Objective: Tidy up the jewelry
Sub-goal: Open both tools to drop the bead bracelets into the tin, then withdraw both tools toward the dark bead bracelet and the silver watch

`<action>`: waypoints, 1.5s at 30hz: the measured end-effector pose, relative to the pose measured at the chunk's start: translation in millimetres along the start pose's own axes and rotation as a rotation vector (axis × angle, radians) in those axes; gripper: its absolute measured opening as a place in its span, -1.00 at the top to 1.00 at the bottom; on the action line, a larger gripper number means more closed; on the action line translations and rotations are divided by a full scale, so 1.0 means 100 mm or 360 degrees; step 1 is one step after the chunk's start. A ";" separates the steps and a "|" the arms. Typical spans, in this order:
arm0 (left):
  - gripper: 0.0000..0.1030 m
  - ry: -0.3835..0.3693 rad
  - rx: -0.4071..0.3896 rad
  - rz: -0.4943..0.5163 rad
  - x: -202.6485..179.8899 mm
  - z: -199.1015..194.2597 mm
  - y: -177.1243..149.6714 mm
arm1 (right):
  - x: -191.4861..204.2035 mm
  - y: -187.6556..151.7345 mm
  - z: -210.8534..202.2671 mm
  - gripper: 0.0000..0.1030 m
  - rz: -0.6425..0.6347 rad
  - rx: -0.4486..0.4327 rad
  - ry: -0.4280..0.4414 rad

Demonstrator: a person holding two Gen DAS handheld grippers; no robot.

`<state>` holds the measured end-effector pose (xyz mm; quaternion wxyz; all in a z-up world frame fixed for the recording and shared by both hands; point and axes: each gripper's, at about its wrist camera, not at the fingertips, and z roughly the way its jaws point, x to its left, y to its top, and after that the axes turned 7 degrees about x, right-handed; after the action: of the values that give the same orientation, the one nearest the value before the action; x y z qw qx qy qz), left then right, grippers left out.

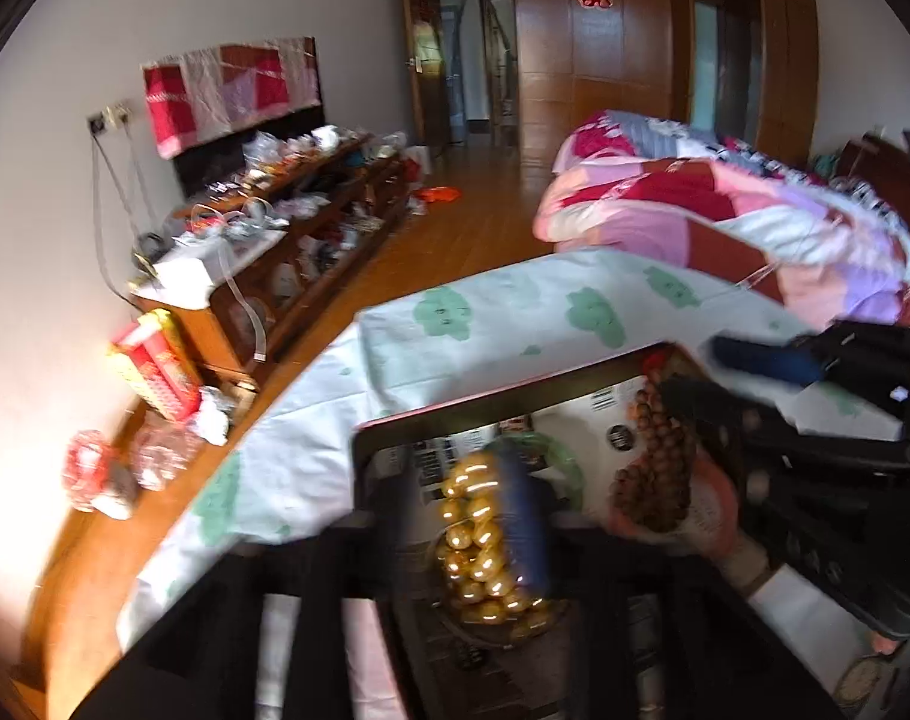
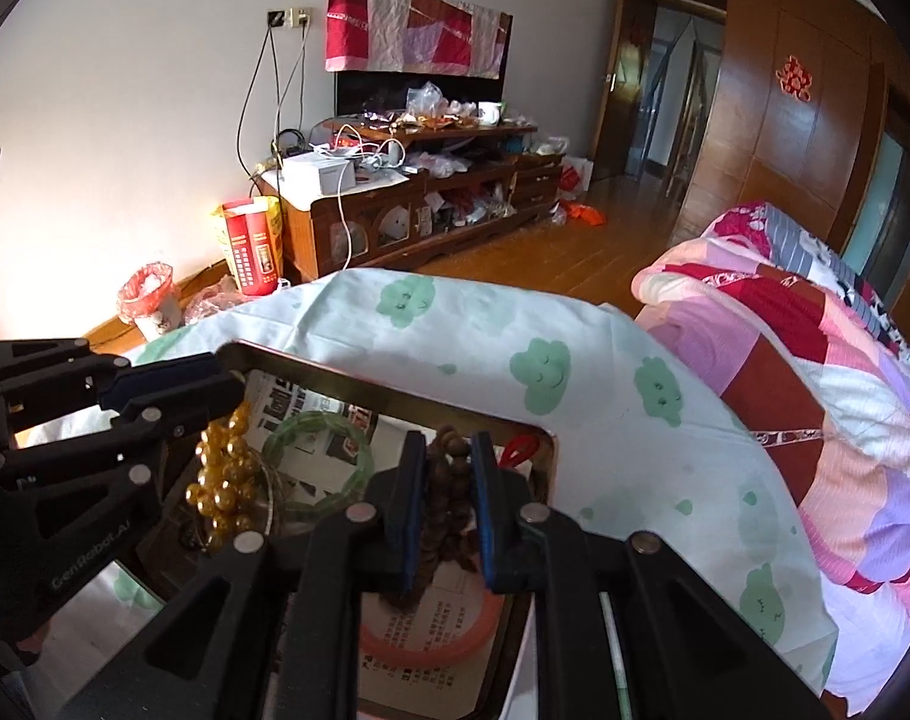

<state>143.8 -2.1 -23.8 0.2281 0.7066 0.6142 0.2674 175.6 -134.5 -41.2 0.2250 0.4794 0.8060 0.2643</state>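
1. Tongs, right [image 2: 449, 444]: my two blue pads stand upright and close together, pinching a string of brown wooden beads [image 2: 446, 480] that fills the gap between them. The beads are round, matt and dark brown, bunched in several loops. The bunch hangs down into the tray.
2. Tongs, left [image 1: 455, 471]: the fingers are spread, with a cluster of gold beads [image 1: 478, 546] between them. The picture is blurred here, so I cannot tell whether either pad touches the beads. They are glossy, amber-gold, oval and strung tightly. In the right wrist view they dangle below the lower finger, over the tray's left part.
3. Tray [image 2: 395, 399]: shallow and rectangular with a dark metal rim, lined with printed newspaper. Both tongs are over it.
4. Tray contents: a translucent green bangle [image 2: 359, 444] lies flat between the two bead strings. A pink-orange ring [image 2: 389, 651] lies on the paper under the brown beads. A small red clip [image 2: 517, 450] sits in the far right corner.
5. Support: the tray rests on a white sheet with green cloud prints [image 2: 514, 348].
6. Beyond: a folded pink and red patchwork quilt [image 2: 814, 396] lies to the right on the same bed.
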 end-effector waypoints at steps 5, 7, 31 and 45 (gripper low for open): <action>-0.51 0.0008 -0.0094 -0.0020 0.06 -0.21 -0.11 | -0.09 -0.10 -0.08 -0.15 0.0042 -0.0008 -0.0022; -0.51 0.0024 -0.0089 -0.0043 0.10 -0.26 -0.17 | -0.14 -0.15 -0.13 -0.15 0.0050 0.0002 -0.0040; -0.51 0.0049 0.0178 0.0000 -0.24 -0.69 -1.26 | -0.35 -1.28 -0.75 -0.39 0.0180 0.0081 -0.0107; -0.51 -0.0014 0.0248 0.0059 -0.42 -0.92 -1.63 | -0.19 -1.82 -1.02 -0.55 0.0281 0.0108 -0.0061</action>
<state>-42.1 -21.3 -64.9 0.1701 0.7347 0.6189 0.2196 2.6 -245.6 -78.4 0.1999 0.5608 0.7647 0.2465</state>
